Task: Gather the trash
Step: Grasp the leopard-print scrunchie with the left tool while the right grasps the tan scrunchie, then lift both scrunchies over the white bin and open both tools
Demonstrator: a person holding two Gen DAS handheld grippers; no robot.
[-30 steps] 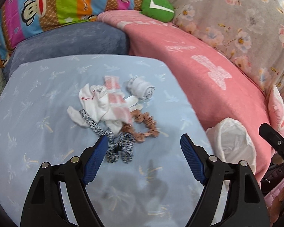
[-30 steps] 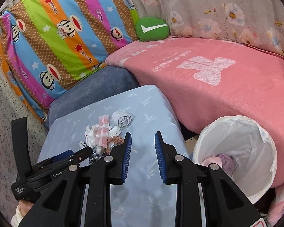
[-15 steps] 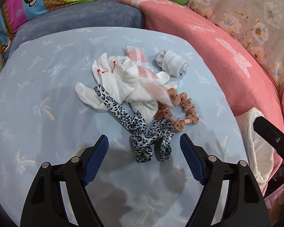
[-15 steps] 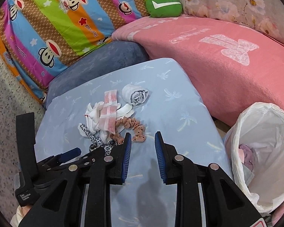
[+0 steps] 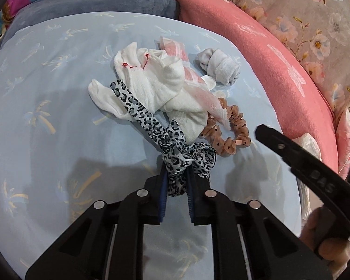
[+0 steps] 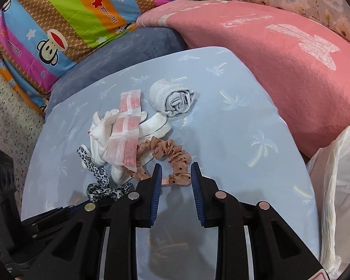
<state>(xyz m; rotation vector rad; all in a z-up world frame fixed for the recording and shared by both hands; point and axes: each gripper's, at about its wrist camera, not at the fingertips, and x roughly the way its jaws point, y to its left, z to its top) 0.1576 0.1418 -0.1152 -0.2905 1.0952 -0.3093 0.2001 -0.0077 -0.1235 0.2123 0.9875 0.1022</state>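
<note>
Left-wrist view shows the left gripper (image 5: 176, 182), its jaws just closed, clamped on the leopard-print band (image 5: 175, 156), with white socks (image 5: 161, 86) just beyond. Lift slowly so the band's far end slips free. The right gripper (image 6: 176, 175) stands parted astride the brown scrunchie (image 6: 172, 158), not yet pinching it; the white bin bag (image 6: 338, 182) waits off to its right.

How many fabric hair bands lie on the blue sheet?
2. The leopard-print band is pinched in the left tongs; the brown dotted band lies at the right tongs. Others may hide under the socks.

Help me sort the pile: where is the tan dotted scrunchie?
The tan dotted scrunchie lies on the blue palm-print cushion, curling from under the white socks, its near end just ahead of the right claw.
</note>
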